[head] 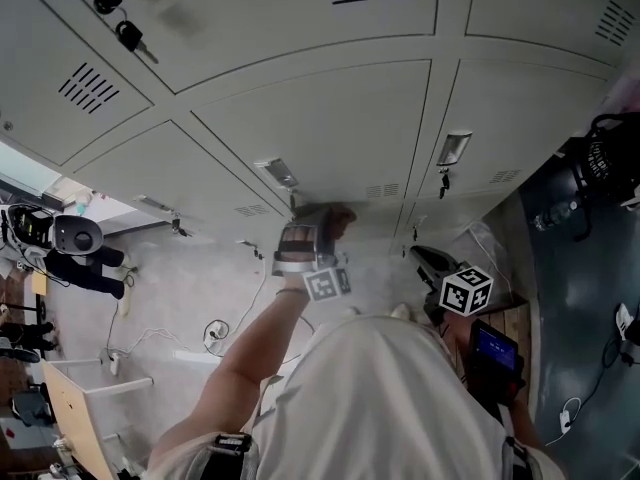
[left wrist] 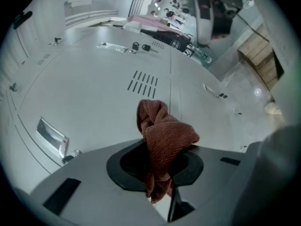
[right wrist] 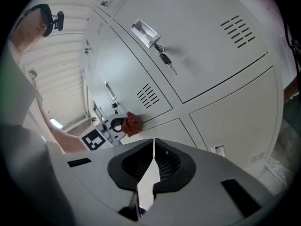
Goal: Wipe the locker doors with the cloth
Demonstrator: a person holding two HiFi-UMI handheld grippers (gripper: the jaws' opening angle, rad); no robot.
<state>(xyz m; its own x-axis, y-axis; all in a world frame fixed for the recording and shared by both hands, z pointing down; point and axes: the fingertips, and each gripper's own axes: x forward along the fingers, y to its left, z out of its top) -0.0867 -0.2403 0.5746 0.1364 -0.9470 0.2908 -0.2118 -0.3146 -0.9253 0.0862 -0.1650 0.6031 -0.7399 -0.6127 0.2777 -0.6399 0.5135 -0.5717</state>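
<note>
1. The jaws of the left gripper [left wrist: 162,160] are pinched on a rust-red ribbed cloth [left wrist: 164,133]. The cloth is bunched into a knot-like wad that sticks out past the jaw tips, and a short tail hangs down between them.
2. The jaws of the right gripper [right wrist: 154,160] are pressed together with nothing between them. Only a thin slit shows at the tips.
3. In the right gripper view, the left gripper [right wrist: 112,125] holds the cloth [right wrist: 132,124] at the seam along the lower edge of a vented door. The wad appears to rest against the metal there.
4. In the head view, the left gripper [head: 316,230] is stretched forward at the end of a bare forearm [head: 250,358]. The right gripper [head: 432,260] is drawn back close to the person's white shirt [head: 390,388], well apart from the cloth.
5. The surface is a bank of pale grey metal locker doors [head: 330,128], smooth and matt and split by narrow dark seams. Each door has a block of louvre slots [left wrist: 142,83] and a recessed chrome handle [left wrist: 51,135].
6. A black-headed key [right wrist: 165,59] hangs from the lock under one handle, and another key [head: 130,36] hangs on an upper door.
7. Below the lockers lies a pale speckled floor [head: 180,293] with a white cable [head: 215,333] looped across it.
8. A light wooden board [head: 75,418] stands at the lower left.
9. To the right the floor turns to a dark blue-grey strip [head: 585,298].
</note>
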